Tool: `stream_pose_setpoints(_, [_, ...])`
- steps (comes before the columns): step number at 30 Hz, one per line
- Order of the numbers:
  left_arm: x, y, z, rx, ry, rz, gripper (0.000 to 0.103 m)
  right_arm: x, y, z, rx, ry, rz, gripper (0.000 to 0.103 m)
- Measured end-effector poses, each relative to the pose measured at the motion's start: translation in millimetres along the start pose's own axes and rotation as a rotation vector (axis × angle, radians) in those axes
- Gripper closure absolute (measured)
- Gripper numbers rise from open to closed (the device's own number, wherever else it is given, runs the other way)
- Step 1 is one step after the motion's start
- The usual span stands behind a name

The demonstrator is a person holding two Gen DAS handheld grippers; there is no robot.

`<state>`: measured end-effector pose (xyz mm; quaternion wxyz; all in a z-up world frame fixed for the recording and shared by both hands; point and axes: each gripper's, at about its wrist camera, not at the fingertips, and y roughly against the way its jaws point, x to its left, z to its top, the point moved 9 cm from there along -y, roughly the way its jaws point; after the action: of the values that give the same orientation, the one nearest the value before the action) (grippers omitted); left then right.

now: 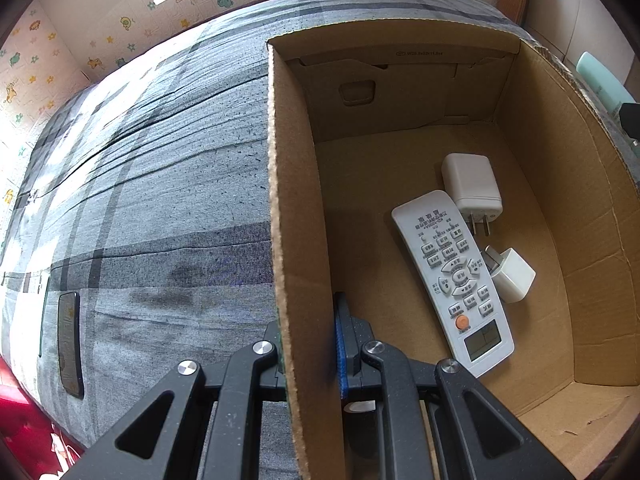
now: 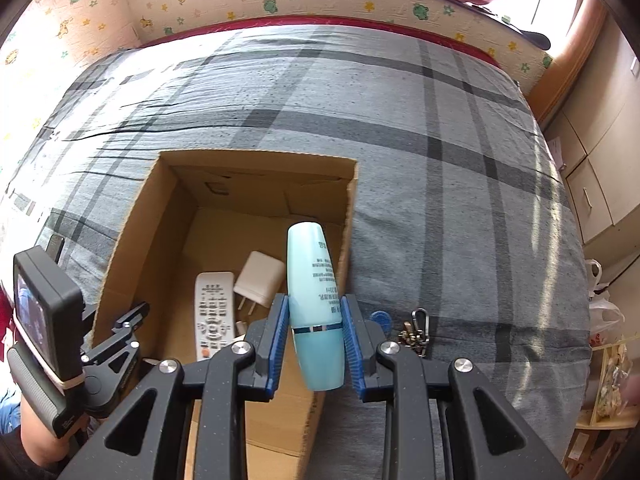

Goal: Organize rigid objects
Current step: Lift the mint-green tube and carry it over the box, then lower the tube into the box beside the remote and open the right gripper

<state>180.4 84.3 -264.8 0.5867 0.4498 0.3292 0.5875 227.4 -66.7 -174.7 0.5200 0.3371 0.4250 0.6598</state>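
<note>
Cardboard makes up the open box [image 2: 168,216] that sits on a bed covered with a grey plaid sheet [image 2: 420,160], and most of the task's things already lie on its floor. From the right wrist view, the right gripper [image 2: 316,340] is clenched on a pale blue bottle [image 2: 314,300]: its blue-padded fingers [image 2: 279,336] press the bottle from both sides near the darker cap end, which points back toward the camera, while the lighter body sticks out forward past the fingertips, over the right wall of the box. Inside the box, to the left of the bottle, a white remote control [image 2: 214,312] lies face up, with a white plug adapter [image 2: 260,280] just beside its far end. A bunch of keys with a carabiner [image 2: 418,332] lies on the sheet outside the box, just right of the right gripper. From the left wrist view, the left gripper [image 1: 310,344] is pinched shut on the left wall of the box [image 1: 296,240], one finger outside and the blue-padded one inside. The remote [image 1: 454,276] lies on the floor to the right of that gripper, the adapter [image 1: 472,184] touches its far end, and a smaller white plug [image 1: 512,274] rests against its right edge. A dark phone [image 1: 70,344] lies on the sheet well left of the box.
</note>
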Motion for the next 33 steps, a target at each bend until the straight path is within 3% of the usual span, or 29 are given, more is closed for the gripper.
stream_pose_setpoints(16, [1,1,0,-0.001,0.002,-0.003,0.089,59,-32,-19,0.069,0.048,0.060,0.074])
stream_pose_setpoints(33, [1,1,1,-0.001,0.003,-0.004,0.089,76,-81,-56,0.189,0.017,0.063,0.074])
